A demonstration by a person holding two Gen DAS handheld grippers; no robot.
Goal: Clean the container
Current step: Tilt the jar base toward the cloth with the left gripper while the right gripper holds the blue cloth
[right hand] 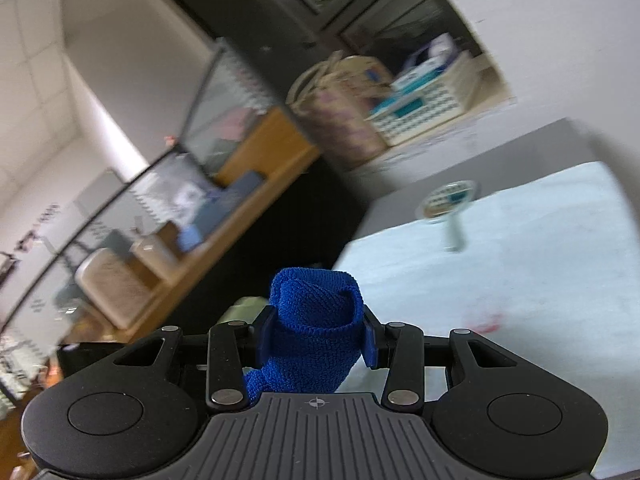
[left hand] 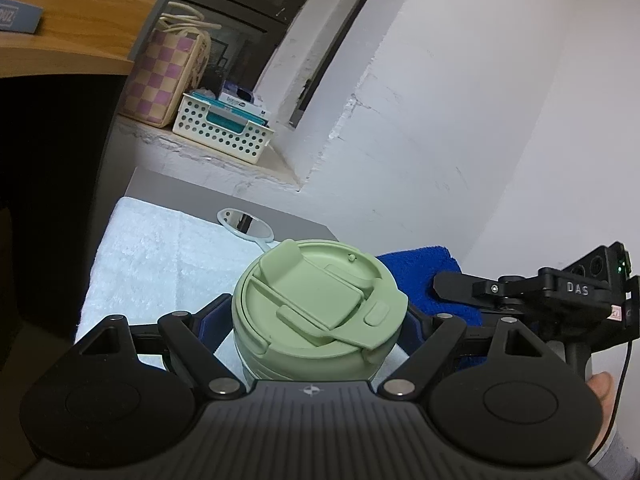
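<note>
white towelling (left hand: pixel 160 248) covers the counter, where a green lidded container (left hand: pixel 316 312) is clamped in the left tongs (left hand: pixel 310 330). a blue cloth (right hand: pixel 314 320) is pinched in the right tongs (right hand: pixel 318 338); wiping the lid is judged next, needing the cloth brought across.

1. A sage-green plastic cup with a flip-top lid (left hand: pixel 320 312) is clamped between the blue-padded fingers of the left gripper (left hand: pixel 310 326).
2. A pale fluffy towel (left hand: pixel 160 256) is spread beneath it.
3. A folded blue cloth (left hand: pixel 420 276) is pinched by the right gripper (left hand: pixel 444 284) just beside the cup.
4. A small round hand mirror (left hand: pixel 246 224) is laid on the towel behind.
</note>
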